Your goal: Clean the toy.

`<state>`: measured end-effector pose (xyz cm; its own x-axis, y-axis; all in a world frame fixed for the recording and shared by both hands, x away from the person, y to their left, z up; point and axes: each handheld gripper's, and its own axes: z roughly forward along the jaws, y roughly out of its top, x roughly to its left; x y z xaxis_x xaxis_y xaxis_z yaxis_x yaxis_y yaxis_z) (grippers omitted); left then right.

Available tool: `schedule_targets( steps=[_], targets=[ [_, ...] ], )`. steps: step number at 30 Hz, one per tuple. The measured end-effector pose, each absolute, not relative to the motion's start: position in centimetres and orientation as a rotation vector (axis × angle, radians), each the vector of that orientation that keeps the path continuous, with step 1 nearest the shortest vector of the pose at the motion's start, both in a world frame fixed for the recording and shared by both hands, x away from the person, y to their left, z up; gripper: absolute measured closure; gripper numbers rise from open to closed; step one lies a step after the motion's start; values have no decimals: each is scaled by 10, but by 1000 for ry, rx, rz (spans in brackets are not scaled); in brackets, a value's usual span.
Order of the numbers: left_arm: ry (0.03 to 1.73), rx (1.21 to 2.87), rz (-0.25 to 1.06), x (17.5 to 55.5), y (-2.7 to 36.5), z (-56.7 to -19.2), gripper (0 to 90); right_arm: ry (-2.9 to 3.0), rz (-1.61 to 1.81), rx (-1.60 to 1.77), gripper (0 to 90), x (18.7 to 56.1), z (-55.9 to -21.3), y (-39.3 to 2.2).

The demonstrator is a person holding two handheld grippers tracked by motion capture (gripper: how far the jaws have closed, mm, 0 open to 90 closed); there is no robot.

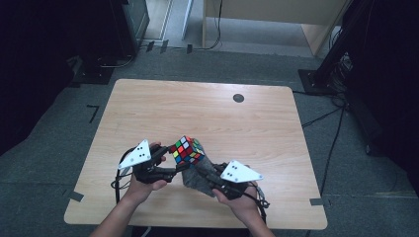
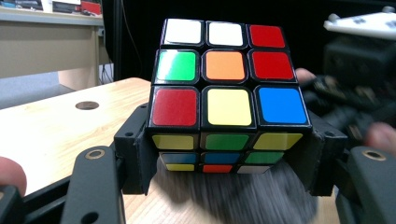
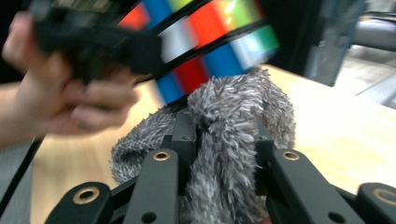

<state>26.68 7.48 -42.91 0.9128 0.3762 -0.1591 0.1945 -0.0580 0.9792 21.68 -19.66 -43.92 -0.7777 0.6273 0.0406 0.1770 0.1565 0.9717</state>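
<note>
A scrambled Rubik's cube (image 1: 187,150) hangs above the table's front middle, my left gripper (image 1: 170,157) shut on it. In the left gripper view the cube (image 2: 227,95) sits between my two black jaws, its red, yellow and blue bottom row facing the camera. My right gripper (image 1: 206,174) is shut on a grey fluffy cloth (image 1: 196,177), which bunches between its jaws in the right gripper view as the cloth (image 3: 224,140). The cloth's top touches the underside of the cube (image 3: 205,46). The cloth (image 2: 233,198) shows blurred beneath the cube.
The wooden table (image 1: 148,108) has a round dark grommet (image 1: 238,98) near its far edge. Cables trail from both grippers over the table's front edge. Dark equipment stands and cables sit on the floor around the table.
</note>
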Motion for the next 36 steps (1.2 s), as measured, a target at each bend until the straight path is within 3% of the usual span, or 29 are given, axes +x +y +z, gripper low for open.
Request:
schedule_targets(
  steps=[4,11,19,27,32,36],
  targets=[
    [445,1646,153,267,73,-430,341,2023,1684,820,728,219,-439,-205],
    [452,1643,152,268,75,-430,341,2185,1584,662,723,208,-449,-173],
    [450,1646,156,267,74,-430,341,2013,1681,839,728,218,-437,-204],
    [456,1636,160,268,76,-429,341,2179,1614,655,722,209,-445,-177],
    [479,1641,183,270,80,-428,341,2114,1623,714,719,217,-443,-194],
    [500,1641,185,271,80,-428,341,2009,1523,964,689,236,-453,-217]
  ],
)
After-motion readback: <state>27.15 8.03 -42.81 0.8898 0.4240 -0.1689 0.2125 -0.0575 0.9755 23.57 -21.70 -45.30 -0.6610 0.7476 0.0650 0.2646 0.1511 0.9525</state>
